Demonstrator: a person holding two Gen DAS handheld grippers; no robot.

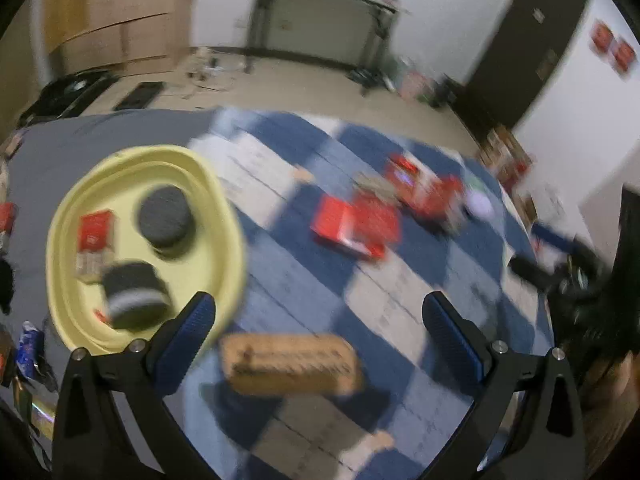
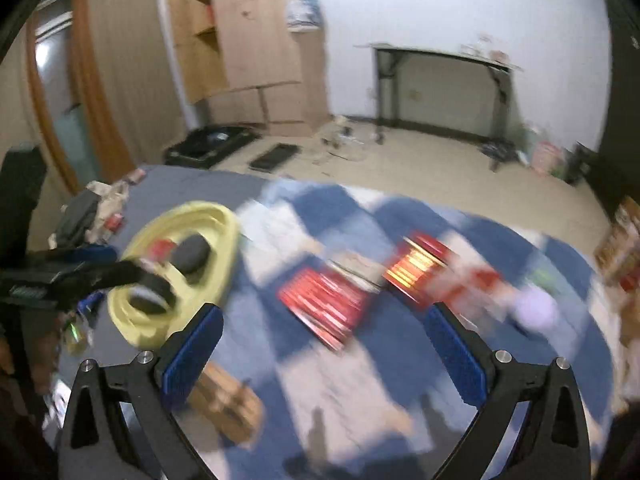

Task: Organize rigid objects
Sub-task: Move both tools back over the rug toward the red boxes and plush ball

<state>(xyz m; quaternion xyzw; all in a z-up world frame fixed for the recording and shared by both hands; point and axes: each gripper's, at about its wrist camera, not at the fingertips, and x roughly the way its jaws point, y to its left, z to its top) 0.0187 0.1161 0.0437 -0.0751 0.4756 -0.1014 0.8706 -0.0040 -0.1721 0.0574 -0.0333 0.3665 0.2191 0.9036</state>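
A yellow tray sits on the left of a blue and white checked cloth and holds two dark round tins and a red pack. My left gripper is open above the cloth, nothing between its fingers; a tan box lies on the cloth below it. A red box and more red packs lie farther right. In the right wrist view my right gripper is open and empty over the cloth, with the red box, the tray and the tan box blurred.
The left gripper's black arm crosses the right wrist view at the left, in front of the tray. Small clutter lies along the table's left edge. A pale round thing sits at the far right. A black desk stands by the wall.
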